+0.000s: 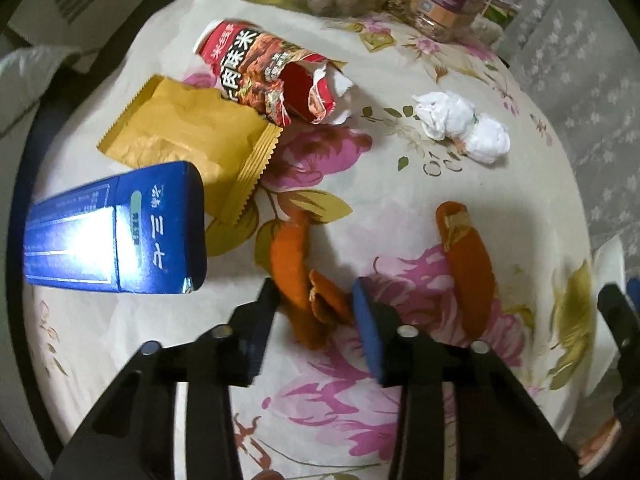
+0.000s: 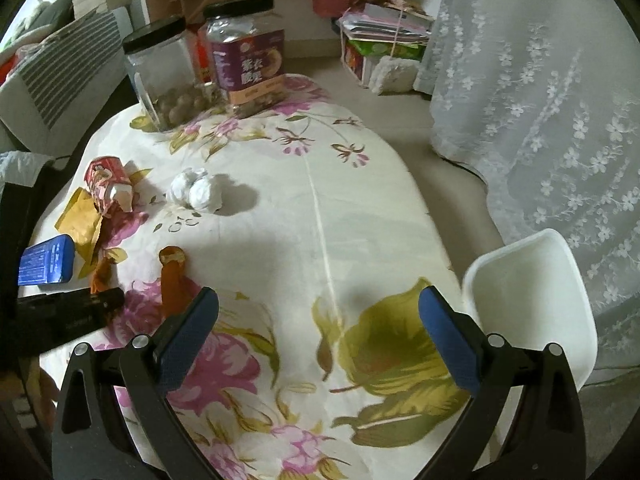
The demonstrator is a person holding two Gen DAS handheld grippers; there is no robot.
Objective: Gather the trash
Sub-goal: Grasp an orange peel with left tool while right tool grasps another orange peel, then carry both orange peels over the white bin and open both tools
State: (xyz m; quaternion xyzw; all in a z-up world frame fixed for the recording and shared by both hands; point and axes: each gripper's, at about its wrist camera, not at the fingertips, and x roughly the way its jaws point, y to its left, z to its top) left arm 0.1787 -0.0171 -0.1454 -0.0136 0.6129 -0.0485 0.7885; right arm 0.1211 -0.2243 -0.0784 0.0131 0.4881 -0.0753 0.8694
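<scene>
Tool pinching orange peel

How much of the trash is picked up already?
Almost none yet. The left hand-held gripper is pinching one orange peel. The right hand-held gripper is open and empty. Still lying on the table: another orange peel, the white tissue wad, the red wrapper, the yellow packet and the blue box.

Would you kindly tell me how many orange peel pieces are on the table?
2: one orange peel between the left claw's fingers, another peel lying to its right. Others may be hidden.
</scene>
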